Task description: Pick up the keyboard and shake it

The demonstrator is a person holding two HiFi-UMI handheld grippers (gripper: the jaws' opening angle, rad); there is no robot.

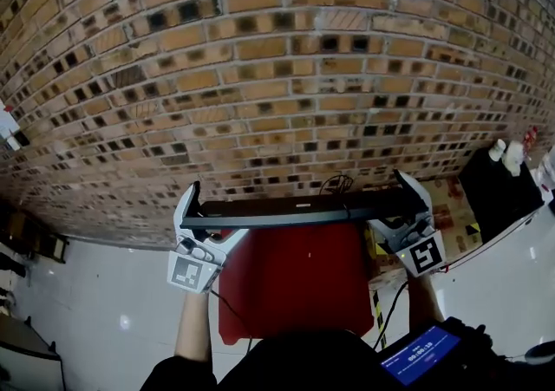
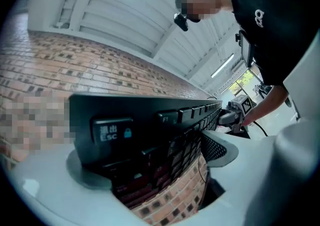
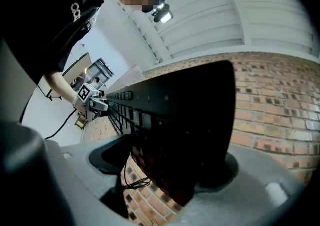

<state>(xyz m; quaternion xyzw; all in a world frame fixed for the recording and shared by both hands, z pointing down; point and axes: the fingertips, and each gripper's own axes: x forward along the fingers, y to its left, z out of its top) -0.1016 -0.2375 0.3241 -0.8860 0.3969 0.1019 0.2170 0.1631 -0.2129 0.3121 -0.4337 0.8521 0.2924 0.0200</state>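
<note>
A long black keyboard point(image 1: 303, 210) hangs in the air in front of a brick wall, held level by both ends and seen edge-on above a red table point(image 1: 295, 281). My left gripper point(image 1: 201, 223) is shut on its left end, where the Esc key point(image 2: 112, 130) shows between the jaws. My right gripper point(image 1: 406, 214) is shut on the right end point(image 3: 190, 120). In each gripper view the keyboard runs away toward the other gripper. Its thin cable point(image 1: 336, 183) loops up behind it.
The brick wall point(image 1: 260, 60) fills the view ahead. Pale floor point(image 1: 104, 311) lies at lower left and right. A black stand with white bottles point(image 1: 507, 155) is at the right. A blue screen point(image 1: 419, 353) sits near my body.
</note>
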